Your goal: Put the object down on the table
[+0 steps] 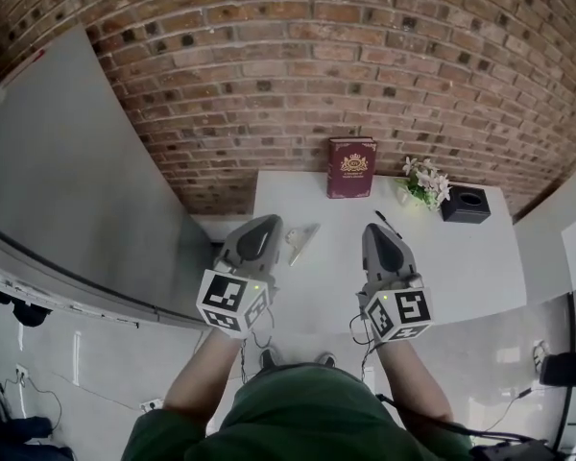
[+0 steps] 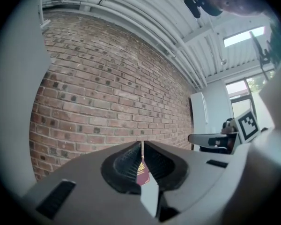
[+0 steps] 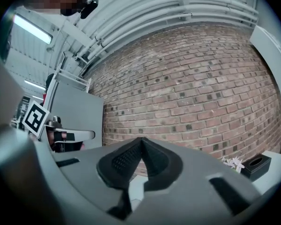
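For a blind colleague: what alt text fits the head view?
A person holds the left hand-held gripper and right hand-held gripper, both shut and empty, over a white table. A dark red book, flowers and a black box sit at its far edge by a brick wall.

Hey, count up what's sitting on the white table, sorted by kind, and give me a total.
Dark red book: 1
Bunch of white flowers: 1
Black box: 1
Thin black stick, perhaps a pen: 1
Pale wedge-shaped object: 1
Total: 5
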Demonstrator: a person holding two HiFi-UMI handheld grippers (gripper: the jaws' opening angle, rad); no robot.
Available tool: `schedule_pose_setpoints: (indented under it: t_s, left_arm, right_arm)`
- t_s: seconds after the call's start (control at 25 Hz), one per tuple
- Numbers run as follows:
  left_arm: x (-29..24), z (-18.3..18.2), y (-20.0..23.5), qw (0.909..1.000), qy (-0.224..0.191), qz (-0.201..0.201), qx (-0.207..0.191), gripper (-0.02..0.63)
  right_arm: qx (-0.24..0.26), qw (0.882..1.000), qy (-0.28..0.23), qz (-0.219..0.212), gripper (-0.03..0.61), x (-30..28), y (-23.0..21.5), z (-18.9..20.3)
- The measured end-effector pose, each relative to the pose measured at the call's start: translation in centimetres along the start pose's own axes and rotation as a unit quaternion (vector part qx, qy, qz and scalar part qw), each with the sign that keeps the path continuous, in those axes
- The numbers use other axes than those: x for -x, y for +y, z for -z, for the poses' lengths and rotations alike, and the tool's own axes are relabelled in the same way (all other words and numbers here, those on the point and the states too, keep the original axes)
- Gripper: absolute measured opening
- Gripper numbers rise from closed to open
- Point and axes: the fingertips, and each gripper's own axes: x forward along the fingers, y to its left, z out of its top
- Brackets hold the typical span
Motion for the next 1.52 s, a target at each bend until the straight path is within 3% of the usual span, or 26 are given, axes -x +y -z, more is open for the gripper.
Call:
schedule_pose_setpoints:
  t_s: [0.44, 0.8, 1.52]
  left_arm:
    - [-0.7, -2.8, -0.1, 0.9992, -0.033, 0.005, -0.023, 0.020]
    - [-1.6, -1.5, 1.2, 0.9993, -0.023, -0.007, -0.029, 0.020]
    - [-2.3, -0.6, 1.9, 0.9996, -0.016, -0.006, -0.024, 0.020]
  right_arm:
    - [0.043, 0.998, -0.034, 0.005, 0.002, -0.2, 0.1, -3.5]
    - [0.033, 0.999, -0.019, 0.023, 0.002, -0.6, -1.0, -2.4]
    - [0.038, 0.999, -0.007, 0.021, 0.002, -1.6, -0.9, -1.4]
